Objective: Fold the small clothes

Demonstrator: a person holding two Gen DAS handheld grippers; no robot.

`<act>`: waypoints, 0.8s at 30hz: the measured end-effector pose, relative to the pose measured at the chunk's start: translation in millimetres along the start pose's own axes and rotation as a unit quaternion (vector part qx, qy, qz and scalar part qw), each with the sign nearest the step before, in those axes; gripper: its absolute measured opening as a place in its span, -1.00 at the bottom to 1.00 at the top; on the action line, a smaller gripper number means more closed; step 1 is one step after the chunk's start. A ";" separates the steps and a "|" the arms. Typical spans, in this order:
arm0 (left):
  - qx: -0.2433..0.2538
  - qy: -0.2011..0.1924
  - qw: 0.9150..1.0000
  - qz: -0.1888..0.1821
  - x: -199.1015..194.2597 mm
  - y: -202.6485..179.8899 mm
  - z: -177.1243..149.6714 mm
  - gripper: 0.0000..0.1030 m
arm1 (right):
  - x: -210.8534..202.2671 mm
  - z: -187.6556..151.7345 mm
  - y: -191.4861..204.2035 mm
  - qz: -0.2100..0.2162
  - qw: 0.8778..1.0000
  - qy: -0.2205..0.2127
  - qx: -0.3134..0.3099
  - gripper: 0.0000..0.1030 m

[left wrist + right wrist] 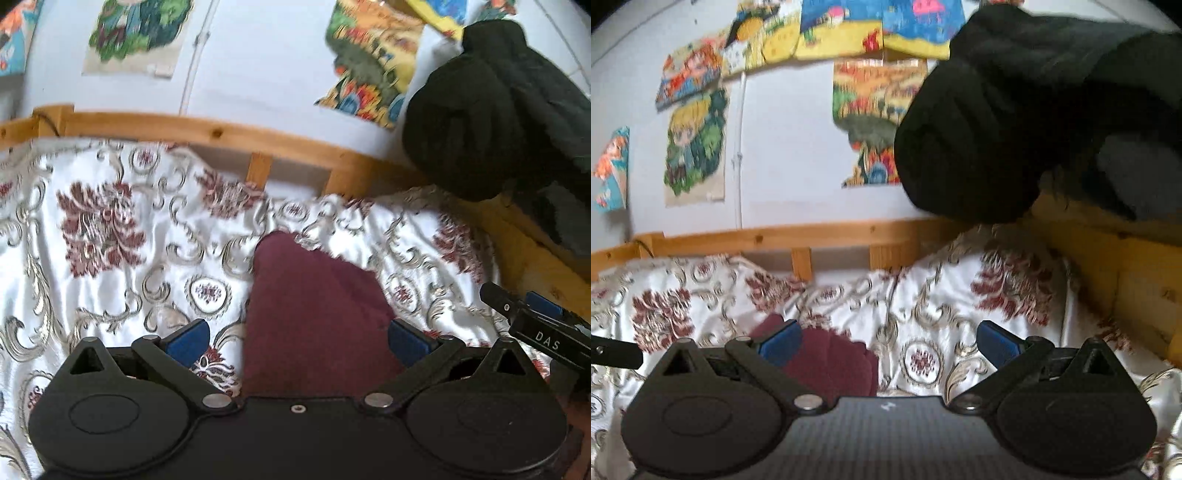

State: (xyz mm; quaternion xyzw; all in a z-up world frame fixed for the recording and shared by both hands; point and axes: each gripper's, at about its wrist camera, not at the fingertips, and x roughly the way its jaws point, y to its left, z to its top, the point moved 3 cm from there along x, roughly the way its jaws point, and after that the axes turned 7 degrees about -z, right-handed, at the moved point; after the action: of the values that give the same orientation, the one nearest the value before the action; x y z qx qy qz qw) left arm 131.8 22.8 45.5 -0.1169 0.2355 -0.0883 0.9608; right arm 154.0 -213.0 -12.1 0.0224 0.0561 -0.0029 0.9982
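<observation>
A small maroon cloth (317, 314) lies folded into a rough triangle on the patterned bedspread (110, 258). My left gripper (297, 338) hovers over its near end, open wide, with the blue pads on either side and clear of the fabric. In the right wrist view the same maroon cloth (831, 362) sits low left, partly behind the left finger. My right gripper (888, 343) is open, with only bedspread (942, 295) between its pads. The right gripper's fingers (509, 304) reach in at the right edge of the left wrist view.
A black garment (498, 110) (1015, 110) hangs bunched over the wooden bed frame (221, 133) (775, 236) at the right. Colourful pictures (694, 147) cover the white wall behind. A yellow wooden side board (1126, 277) borders the bed on the right.
</observation>
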 end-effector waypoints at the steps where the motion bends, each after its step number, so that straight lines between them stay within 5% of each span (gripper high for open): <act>1: 0.003 -0.005 1.000 -0.001 -5.9 -3.2 0.9 0.98 | -9.2 1.5 -1.3 -0.002 1.000 -0.008 0.004 0.99; 10: 0.027 -0.039 0.999 -0.021 -59.3 -26.9 0.2 0.98 | -74.7 6.0 -8.1 -0.001 0.998 -0.046 0.035 0.99; 24: 0.044 -0.044 0.997 -0.035 -102.1 -31.0 -21.8 0.99 | -138.5 -7.3 -8.1 -0.007 0.997 -0.036 0.069 0.99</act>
State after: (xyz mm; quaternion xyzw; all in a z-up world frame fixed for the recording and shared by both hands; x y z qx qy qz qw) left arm 28.8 12.0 79.1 -0.0863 0.1849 -0.1269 0.9707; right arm 15.5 -220.3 -4.2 0.0910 0.0201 -0.0150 0.9955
